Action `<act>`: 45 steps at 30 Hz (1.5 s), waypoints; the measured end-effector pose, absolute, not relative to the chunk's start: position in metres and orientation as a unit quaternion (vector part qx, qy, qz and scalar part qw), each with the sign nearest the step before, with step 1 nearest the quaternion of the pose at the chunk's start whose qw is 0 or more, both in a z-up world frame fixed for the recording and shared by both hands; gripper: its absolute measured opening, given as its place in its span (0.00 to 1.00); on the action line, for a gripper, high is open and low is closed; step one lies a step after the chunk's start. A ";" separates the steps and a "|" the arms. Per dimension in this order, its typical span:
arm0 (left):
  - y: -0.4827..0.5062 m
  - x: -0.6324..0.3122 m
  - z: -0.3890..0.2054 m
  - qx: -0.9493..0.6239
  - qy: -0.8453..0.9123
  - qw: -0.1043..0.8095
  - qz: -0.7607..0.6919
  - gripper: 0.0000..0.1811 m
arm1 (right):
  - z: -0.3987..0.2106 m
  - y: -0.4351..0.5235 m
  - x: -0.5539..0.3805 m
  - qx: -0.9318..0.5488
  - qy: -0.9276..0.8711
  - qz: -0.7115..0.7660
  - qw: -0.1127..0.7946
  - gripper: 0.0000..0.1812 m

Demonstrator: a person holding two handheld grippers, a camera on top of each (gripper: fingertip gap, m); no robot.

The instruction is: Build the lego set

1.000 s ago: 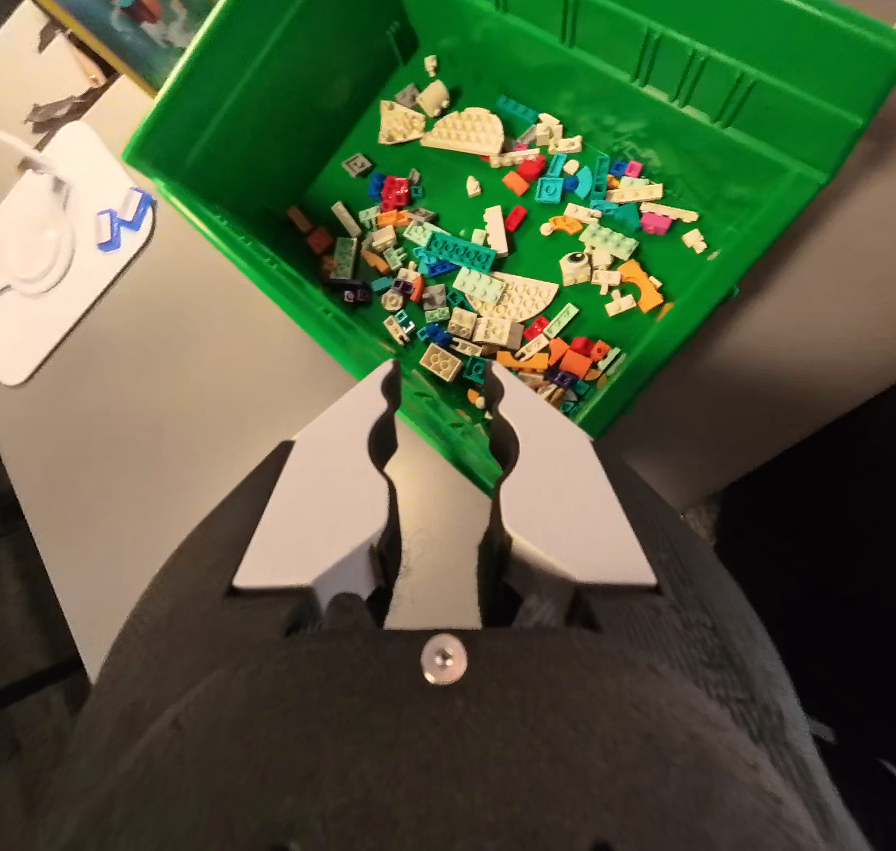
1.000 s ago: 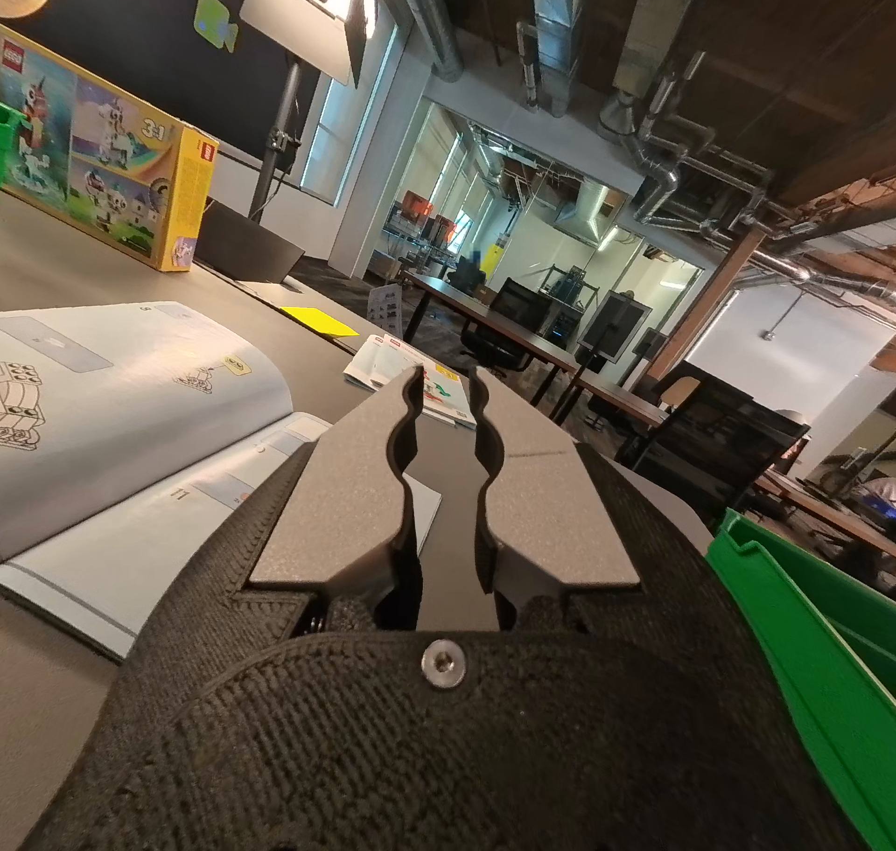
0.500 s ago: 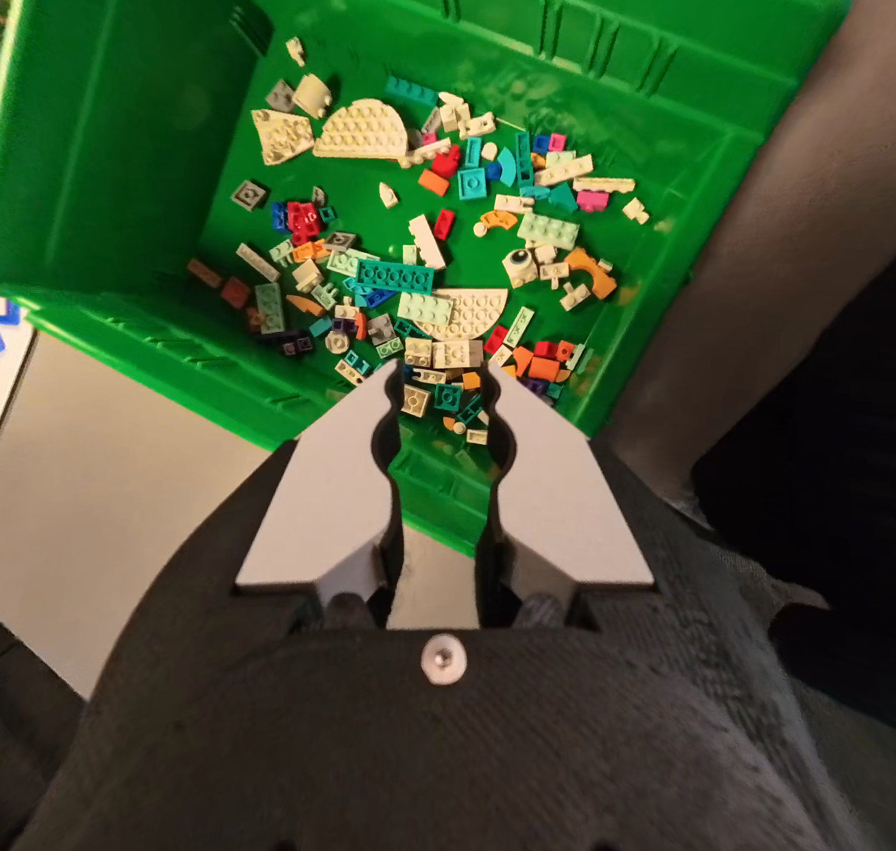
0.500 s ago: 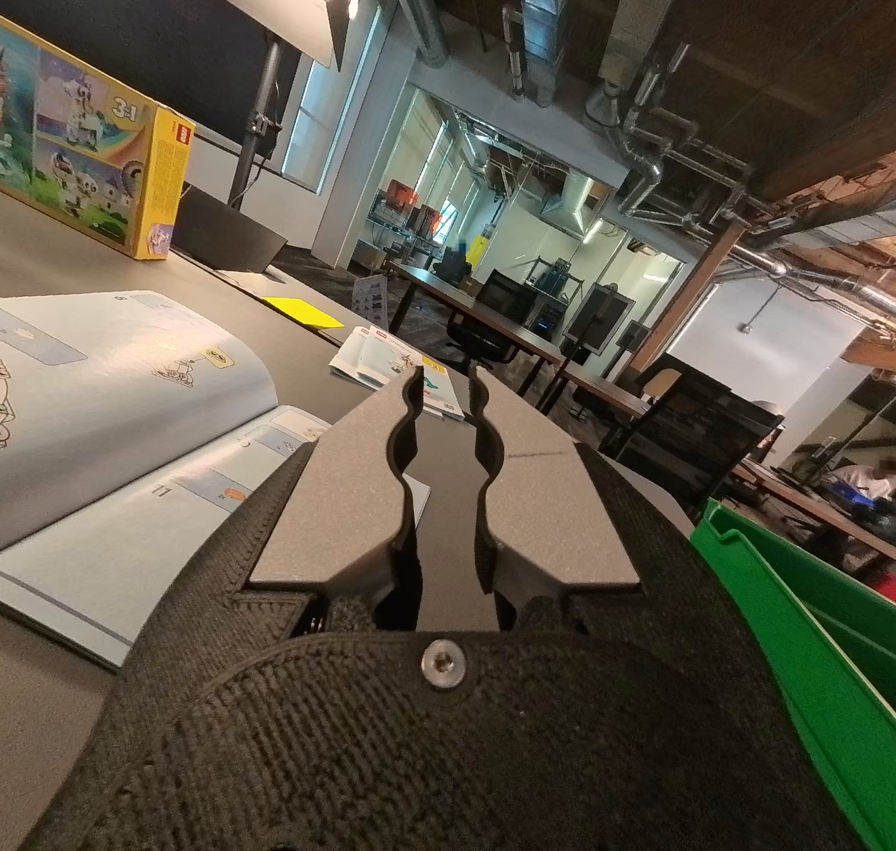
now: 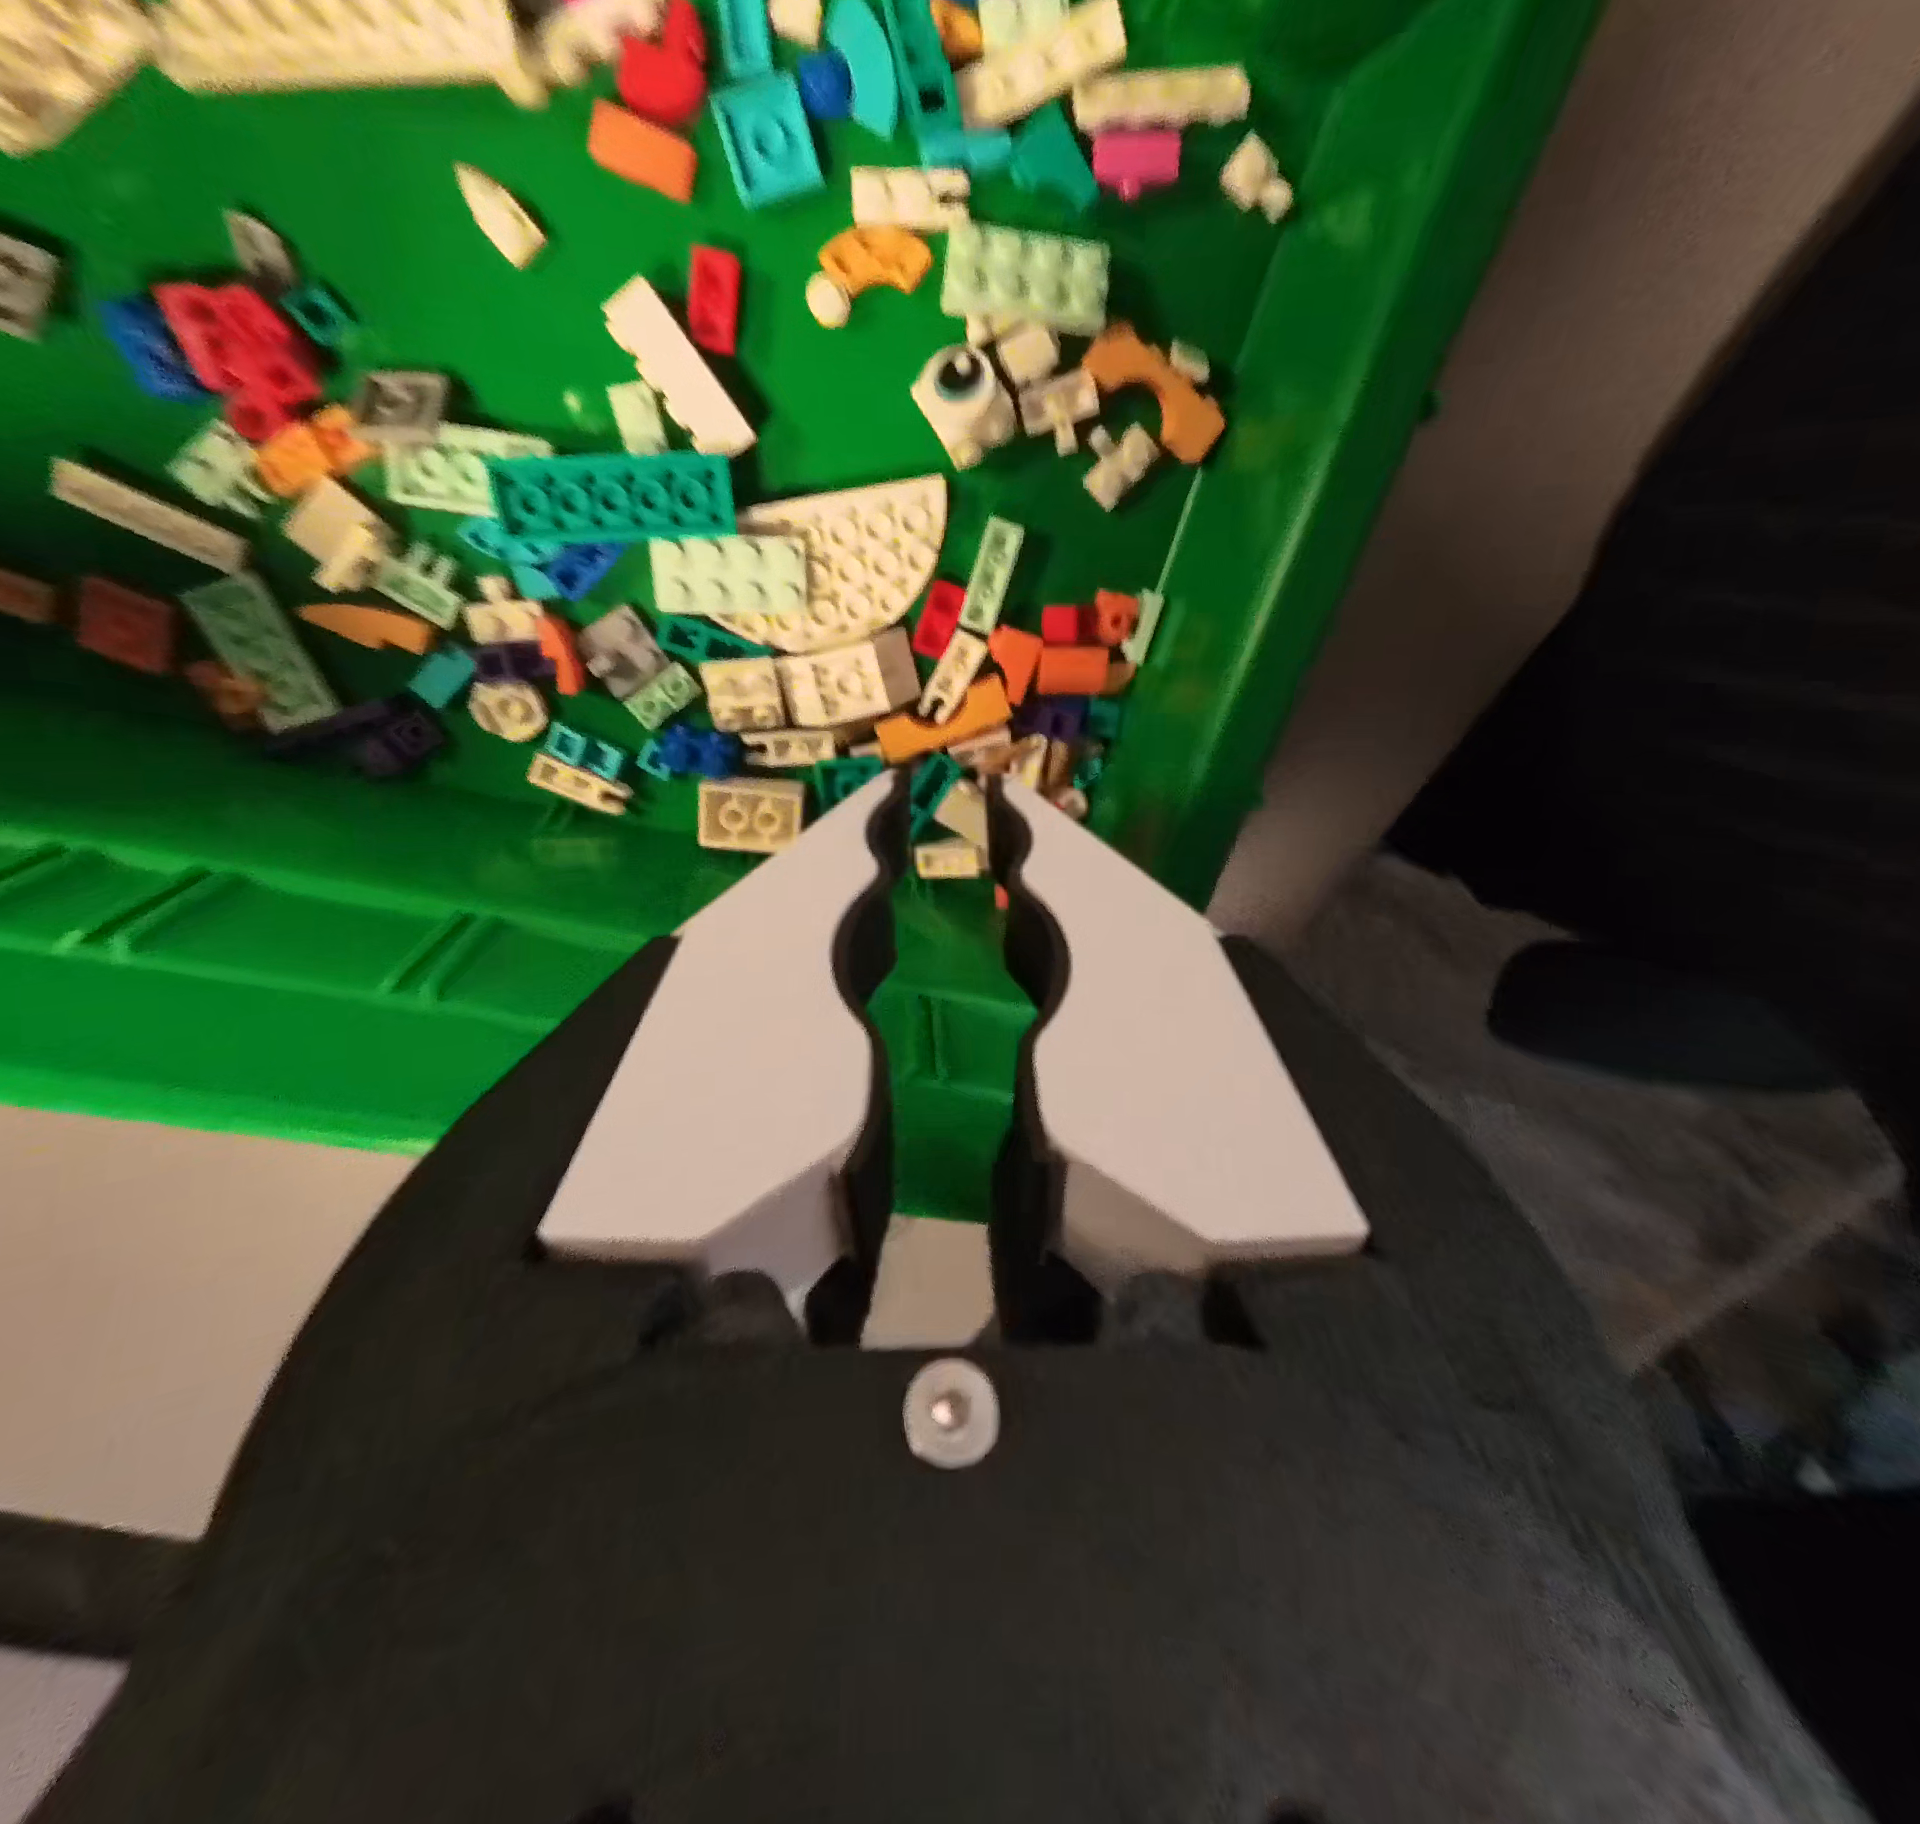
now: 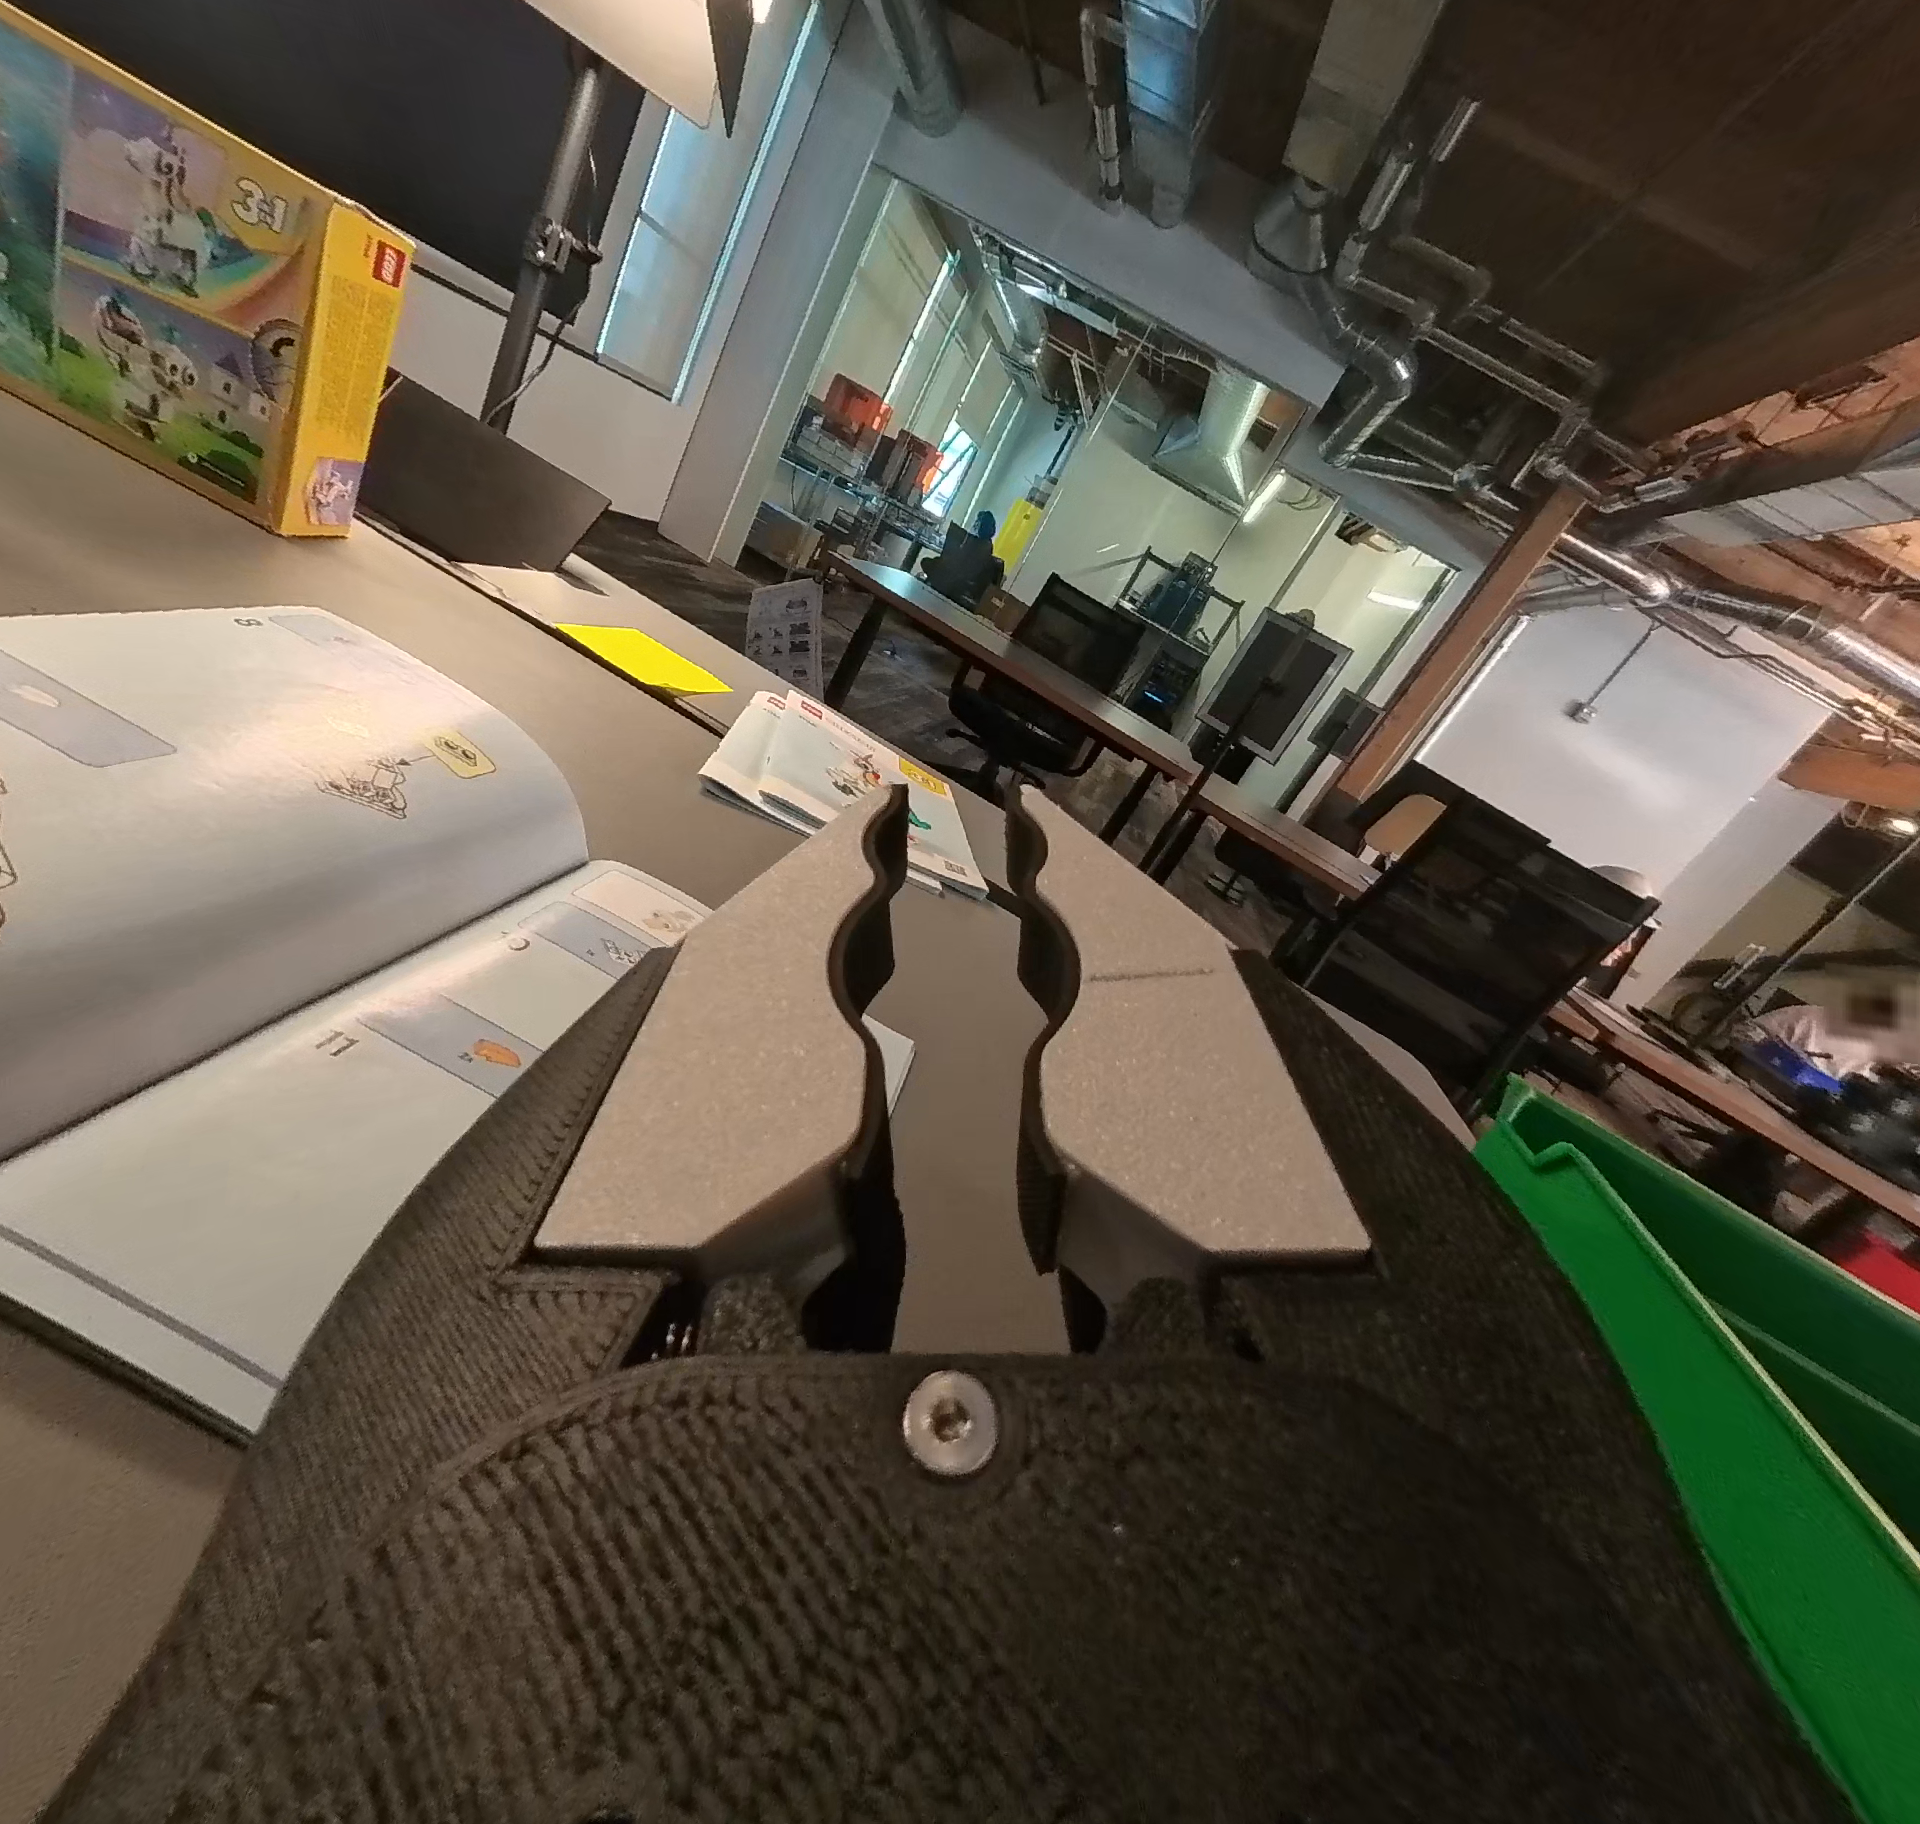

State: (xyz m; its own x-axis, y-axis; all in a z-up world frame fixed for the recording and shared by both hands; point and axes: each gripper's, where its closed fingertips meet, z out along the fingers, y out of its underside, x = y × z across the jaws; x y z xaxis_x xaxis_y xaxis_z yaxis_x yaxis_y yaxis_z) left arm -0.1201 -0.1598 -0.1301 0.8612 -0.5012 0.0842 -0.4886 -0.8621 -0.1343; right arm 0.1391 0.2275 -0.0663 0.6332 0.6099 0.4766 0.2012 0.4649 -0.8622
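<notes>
In the left wrist view a green bin point(image 5: 1278, 486) holds several loose lego pieces: a teal long plate point(image 5: 613, 507), a cream half-round plate point(image 5: 852, 569), an eye piece point(image 5: 961, 392), an orange curved piece point(image 5: 940, 720). My left gripper point(image 5: 948, 787) is open and empty, its tips over the bin's near right corner, above small pieces. My right gripper point(image 6: 954, 798) is open and empty, held above the table beside an open instruction booklet point(image 6: 260, 839). The bin's edge point(image 6: 1704, 1359) shows at the right.
A lego box point(image 6: 197, 288) stands at the far left of the table. Smaller booklets point(image 6: 831, 777) and a yellow sheet point(image 6: 644, 657) lie beyond the gripper. The table edge point(image 5: 1455, 527) runs right of the bin. Desks and chairs fill the room behind. One gripper's finger ends stand about 45 cm off the other's.
My left gripper has moved forward and down into the bin toward its near right corner; the pieces look larger. The right gripper has shifted slightly; its view panned right.
</notes>
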 end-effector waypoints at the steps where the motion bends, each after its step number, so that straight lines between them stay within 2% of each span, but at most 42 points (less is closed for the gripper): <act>1: -0.165 -0.119 -0.133 -0.964 0.258 0.023 -0.064 0.08 | -0.066 0.227 0.139 -0.498 -0.407 0.136 0.754 0.09; 8: -0.188 -0.126 -0.157 -0.946 0.265 -0.187 -0.014 0.07 | -0.062 0.224 0.140 -0.491 -0.401 0.149 0.759 0.09; 11: -0.191 -0.130 -0.164 -0.936 0.262 -0.234 -0.001 0.09 | -0.060 0.223 0.141 -0.487 -0.398 0.160 0.761 0.09; 14: -0.203 -0.127 -0.172 -0.931 0.245 -0.271 -0.009 0.16 | -0.058 0.221 0.141 -0.483 -0.395 0.172 0.762 0.09; 27: -0.217 -0.160 -0.178 -0.918 0.234 -0.309 0.080 0.13 | -0.053 0.219 0.143 -0.480 -0.379 0.219 0.760 0.09; 38: -0.223 -0.176 -0.175 -0.941 0.225 -0.232 0.098 0.04 | -0.053 0.220 0.142 -0.482 -0.378 0.229 0.757 0.09; 42: -0.221 -0.179 -0.177 -0.951 0.199 -0.210 0.108 0.03 | -0.054 0.219 0.141 -0.482 -0.379 0.230 0.755 0.09; 45: -0.225 -0.182 -0.180 -0.948 0.189 -0.226 0.120 0.08 | -0.054 0.219 0.141 -0.483 -0.380 0.230 0.755 0.09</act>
